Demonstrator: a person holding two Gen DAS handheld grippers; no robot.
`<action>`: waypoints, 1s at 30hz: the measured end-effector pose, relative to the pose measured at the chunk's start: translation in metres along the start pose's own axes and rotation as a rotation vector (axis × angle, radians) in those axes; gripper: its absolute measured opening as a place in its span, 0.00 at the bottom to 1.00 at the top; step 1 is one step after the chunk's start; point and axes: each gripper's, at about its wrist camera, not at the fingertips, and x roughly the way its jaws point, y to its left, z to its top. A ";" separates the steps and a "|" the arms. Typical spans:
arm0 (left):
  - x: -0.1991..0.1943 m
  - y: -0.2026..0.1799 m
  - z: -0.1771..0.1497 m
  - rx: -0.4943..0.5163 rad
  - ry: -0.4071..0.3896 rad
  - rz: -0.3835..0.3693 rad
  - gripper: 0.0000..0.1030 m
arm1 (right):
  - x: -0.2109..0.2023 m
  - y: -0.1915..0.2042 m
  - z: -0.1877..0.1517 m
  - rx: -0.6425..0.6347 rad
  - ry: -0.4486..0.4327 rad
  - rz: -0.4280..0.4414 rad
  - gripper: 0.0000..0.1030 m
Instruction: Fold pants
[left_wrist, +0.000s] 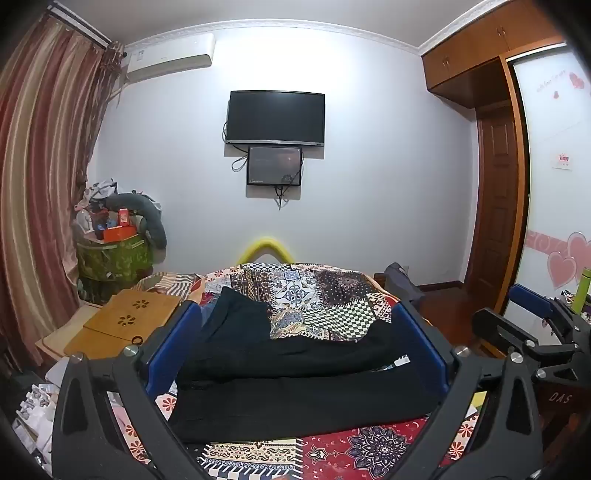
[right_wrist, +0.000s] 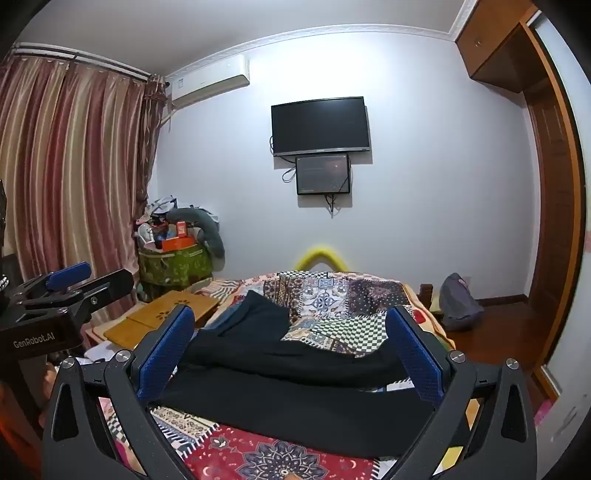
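Note:
Black pants (left_wrist: 295, 387) lie spread across a patchwork bedspread (left_wrist: 314, 295), with one part doubled over and a leg running toward the far left. They also show in the right wrist view (right_wrist: 295, 391). My left gripper (left_wrist: 297, 325) is open and empty, its blue pads wide apart above the pants. My right gripper (right_wrist: 290, 332) is open and empty too, held above the pants. The right gripper shows at the right edge of the left wrist view (left_wrist: 532, 332). The left gripper shows at the left edge of the right wrist view (right_wrist: 70, 295).
A wooden lap desk (left_wrist: 125, 321) lies on the bed's left side. A green basket piled with items (left_wrist: 114, 254) stands by the striped curtains (left_wrist: 40, 184). A TV (left_wrist: 275, 118) hangs on the far wall. A grey backpack (right_wrist: 458, 302) sits on the floor at right.

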 end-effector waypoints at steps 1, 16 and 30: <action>0.000 0.000 0.000 -0.003 0.000 0.000 1.00 | 0.000 0.000 0.000 0.003 0.002 -0.001 1.00; 0.007 0.001 -0.002 -0.013 0.022 -0.007 1.00 | 0.002 -0.002 -0.001 0.012 0.003 -0.013 1.00; 0.011 0.007 -0.003 -0.008 0.020 -0.009 1.00 | 0.004 -0.003 -0.001 0.008 0.001 -0.011 1.00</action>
